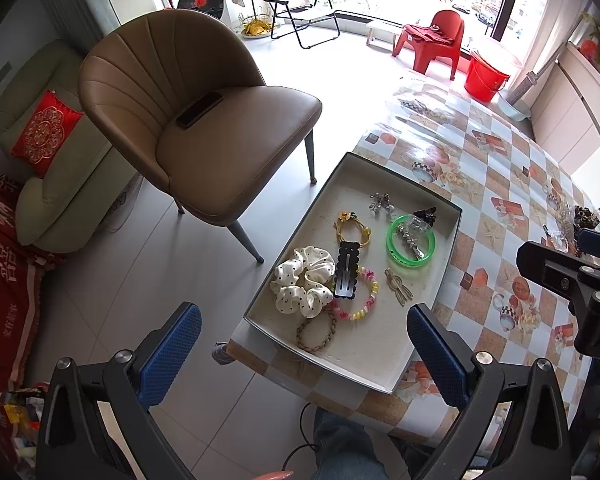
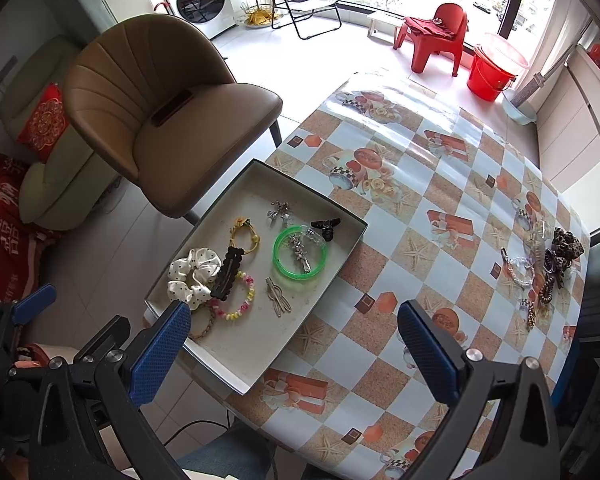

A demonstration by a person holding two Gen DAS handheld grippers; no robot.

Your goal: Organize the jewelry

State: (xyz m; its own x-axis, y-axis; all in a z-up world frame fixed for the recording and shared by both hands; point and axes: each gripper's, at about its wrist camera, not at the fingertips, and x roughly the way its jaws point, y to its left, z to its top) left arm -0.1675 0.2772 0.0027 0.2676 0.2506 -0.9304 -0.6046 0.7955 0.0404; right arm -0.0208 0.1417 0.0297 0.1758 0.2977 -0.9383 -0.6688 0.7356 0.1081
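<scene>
The left hand-held gripper (image 1: 304, 354) hangs wide open above the near end of a shallow box (image 1: 446, 256) on the worktop (image 1: 500, 184). In the box lie hair things — a white dotted scrunchie (image 1: 300, 286), a black clip (image 1: 347, 276) and a green bangle (image 1: 411, 245). Another hand-held gripper (image 1: 572, 276) pokes in at the right edge.

Tray (image 2: 342, 216) holds jewelry (image 2: 299, 258) (more loose) (image 2: 556, 264).

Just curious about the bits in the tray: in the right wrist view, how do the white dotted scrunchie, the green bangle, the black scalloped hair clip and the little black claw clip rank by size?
1. White dotted scrunchie and green bangle: look about equal, so I won't rank them.
2. Black scalloped hair clip.
3. Black claw clip, though it lies farthest from the camera.
</scene>
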